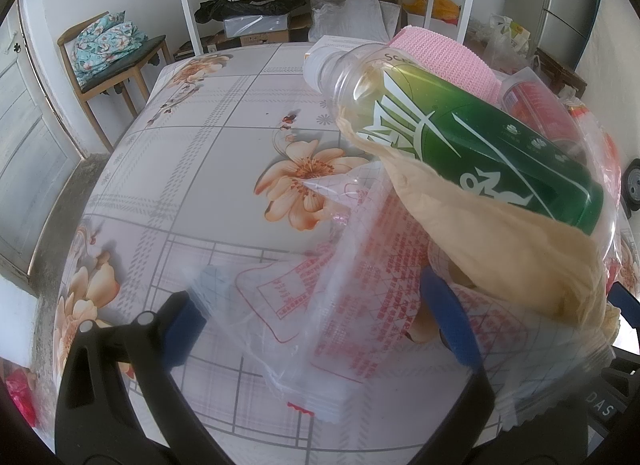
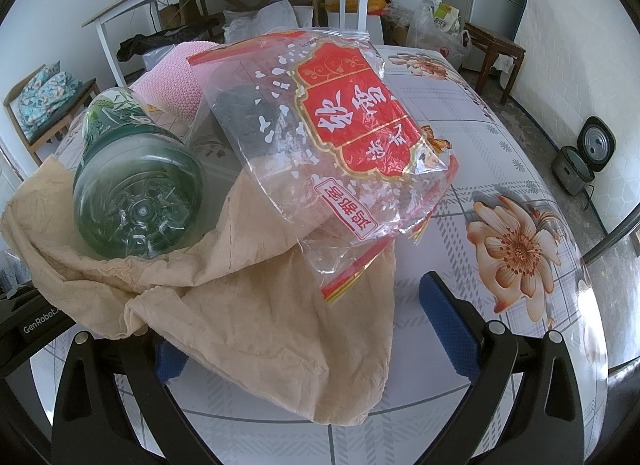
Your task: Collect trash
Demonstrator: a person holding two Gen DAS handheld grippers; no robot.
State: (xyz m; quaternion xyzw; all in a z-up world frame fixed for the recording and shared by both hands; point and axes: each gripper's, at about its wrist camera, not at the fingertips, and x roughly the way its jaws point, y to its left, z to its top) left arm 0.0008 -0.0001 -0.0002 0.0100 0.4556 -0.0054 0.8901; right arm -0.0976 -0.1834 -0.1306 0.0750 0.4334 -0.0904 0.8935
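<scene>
The left gripper reaches forward low over the table, its black arms spread and its blue-padded fingers set wide apart. The right gripper is held the same way, low and level, jaws wide, one blue pad plain and the other half hidden.
</scene>
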